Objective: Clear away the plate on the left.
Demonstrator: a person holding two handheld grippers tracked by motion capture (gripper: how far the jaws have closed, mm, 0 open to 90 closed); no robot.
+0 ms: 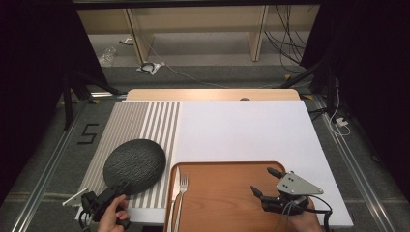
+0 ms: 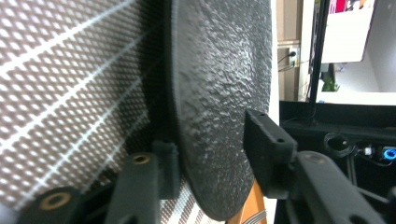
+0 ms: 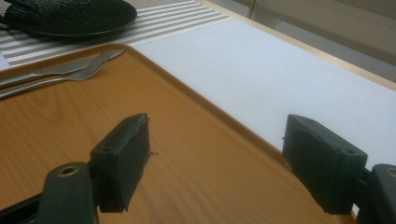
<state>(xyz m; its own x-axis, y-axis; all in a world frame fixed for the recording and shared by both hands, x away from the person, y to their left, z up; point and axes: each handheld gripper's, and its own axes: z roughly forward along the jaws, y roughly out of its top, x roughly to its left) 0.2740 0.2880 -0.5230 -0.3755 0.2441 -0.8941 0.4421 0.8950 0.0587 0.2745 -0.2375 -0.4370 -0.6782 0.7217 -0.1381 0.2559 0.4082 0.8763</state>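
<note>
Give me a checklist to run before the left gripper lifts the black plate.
1. Plate rim between the left gripper jaws: ok, one jaw on each side of the rim.
2. Pads pressing on the plate: cannot tell; a gap seems to remain on one side.
3. Plate resting on the striped mat: ok.
4. Plate apart from the tray: ok in the high view, though its edge lies close to the tray corner.
5. Fork and knife on the tray, out of the plate's way: ok.
6. Right gripper open over the tray, holding nothing: ok.
</note>
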